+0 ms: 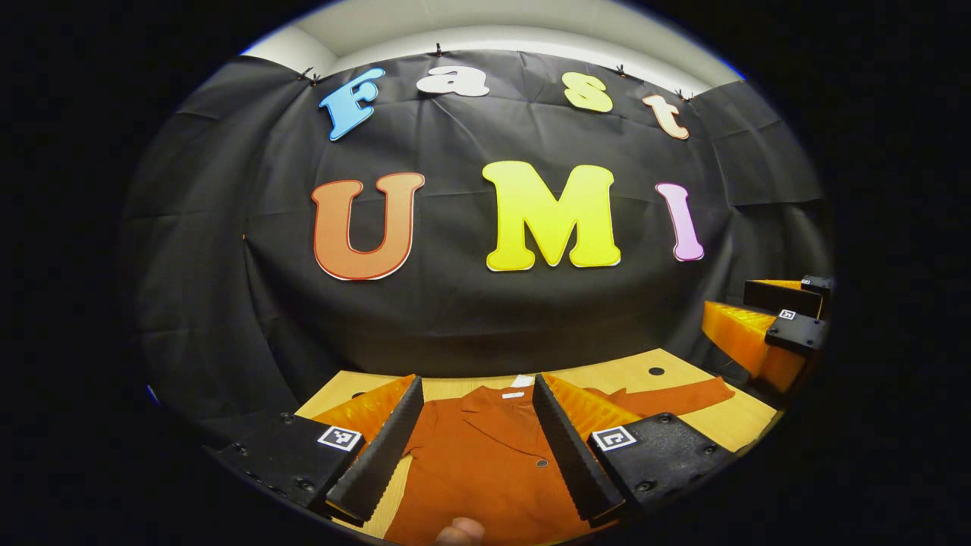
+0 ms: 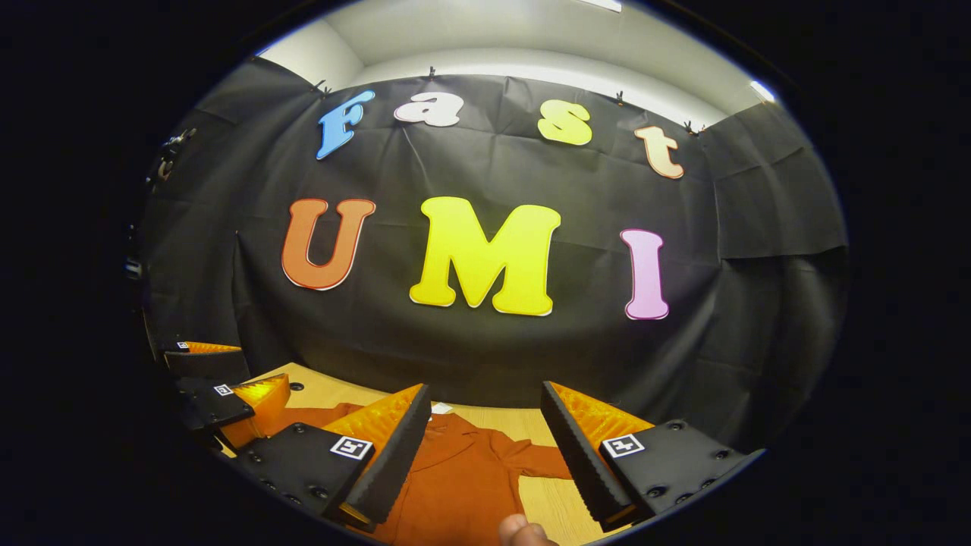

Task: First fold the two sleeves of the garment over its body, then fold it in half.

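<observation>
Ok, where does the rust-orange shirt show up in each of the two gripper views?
Left gripper view: the rust-orange button-front shirt lies bottom centre, between the left tongs, one sleeve stretching right.
Right gripper view: the shirt sits bottom centre-left, partly behind the right tongs.
Shared landmark: the light wooden table under it.

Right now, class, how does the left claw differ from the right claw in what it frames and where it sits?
The left claw frames the shirt at its collar and buttoned front; the right claw frames one sleeve and bare table. The left claw sits over the shirt's middle; the right claw sits off toward a sleeve end. Shared: both are open, gripping nothing.
</observation>
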The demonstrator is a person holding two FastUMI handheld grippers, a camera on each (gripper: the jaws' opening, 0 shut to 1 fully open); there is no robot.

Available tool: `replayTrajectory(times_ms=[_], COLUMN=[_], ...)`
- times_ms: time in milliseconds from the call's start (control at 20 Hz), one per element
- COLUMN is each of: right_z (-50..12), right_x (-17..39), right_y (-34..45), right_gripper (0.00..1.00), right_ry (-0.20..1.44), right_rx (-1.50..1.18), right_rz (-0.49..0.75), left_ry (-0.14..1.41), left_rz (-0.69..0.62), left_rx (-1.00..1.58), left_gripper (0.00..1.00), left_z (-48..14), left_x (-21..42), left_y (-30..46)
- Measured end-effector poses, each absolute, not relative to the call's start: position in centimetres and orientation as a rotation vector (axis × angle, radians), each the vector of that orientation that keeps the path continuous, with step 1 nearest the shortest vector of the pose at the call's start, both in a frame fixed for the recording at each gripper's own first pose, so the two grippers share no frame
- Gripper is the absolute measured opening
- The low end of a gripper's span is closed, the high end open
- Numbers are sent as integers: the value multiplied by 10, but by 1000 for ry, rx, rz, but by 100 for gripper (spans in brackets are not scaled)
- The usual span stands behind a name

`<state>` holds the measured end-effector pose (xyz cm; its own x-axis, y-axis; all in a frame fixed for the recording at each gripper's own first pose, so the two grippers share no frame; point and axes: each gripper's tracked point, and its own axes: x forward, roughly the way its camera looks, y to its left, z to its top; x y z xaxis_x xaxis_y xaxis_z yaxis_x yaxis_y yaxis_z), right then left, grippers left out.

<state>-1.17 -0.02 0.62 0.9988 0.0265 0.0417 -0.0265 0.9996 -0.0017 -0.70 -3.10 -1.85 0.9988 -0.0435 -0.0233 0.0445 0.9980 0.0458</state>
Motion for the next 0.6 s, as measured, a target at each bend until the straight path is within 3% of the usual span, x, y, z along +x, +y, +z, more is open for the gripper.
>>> replayTrajectory(times_ms=[250, 600], right_z=[4, -31], right_x=[6, 54], right_y=[-48, -180], right_gripper=[94, 94], right_ry=[-53, 27], right_rx=[-10, 15], right_rz=[-35, -176], left_ry=[75, 120], left_rz=[-30, -45], left_rx=[0, -32], left_gripper=[95, 95], left_z=[-30, -47], left_x=[-8, -6], left_y=[-35, -72])
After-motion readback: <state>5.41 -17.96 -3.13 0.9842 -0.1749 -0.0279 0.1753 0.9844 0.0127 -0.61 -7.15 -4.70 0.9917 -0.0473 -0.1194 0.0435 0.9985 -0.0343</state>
